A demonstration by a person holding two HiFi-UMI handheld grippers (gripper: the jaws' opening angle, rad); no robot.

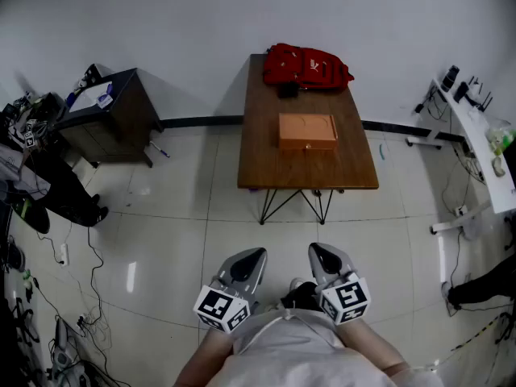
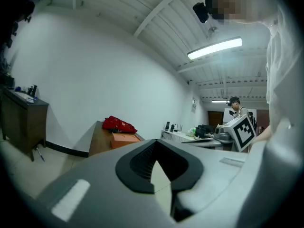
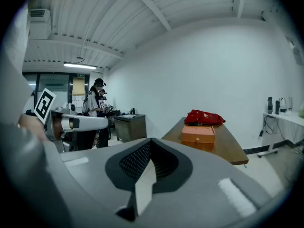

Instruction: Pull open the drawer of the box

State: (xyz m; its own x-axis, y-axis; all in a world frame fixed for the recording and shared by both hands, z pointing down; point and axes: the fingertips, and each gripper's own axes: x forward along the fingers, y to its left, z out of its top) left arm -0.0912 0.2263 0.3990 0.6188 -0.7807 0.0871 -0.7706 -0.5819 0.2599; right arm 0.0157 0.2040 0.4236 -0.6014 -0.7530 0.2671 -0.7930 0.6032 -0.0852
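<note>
Right gripper (image 1: 317, 250), closed and empty like the left gripper (image 1: 256, 253), faces the box (image 1: 307, 131) almost straight ahead, well apart, on the table (image 1: 266, 164).

Two tools (image 1: 258, 253) (image 1: 316, 249), one orange box (image 1: 307, 131), one red bag (image 1: 306, 65), one table (image 1: 266, 161).

No readable txt; white mark on red backpack (image 1: 306, 65) illegible.

The left gripper (image 1: 256, 253) and right gripper (image 1: 317, 249) are held low, side by side just before the torso, with their tips pointed forward. Each pair of jaws is brought together at the tips, with nothing caught between. The left forearm (image 1: 198, 363) and right forearm (image 1: 387, 359) are drawn in close.
</note>
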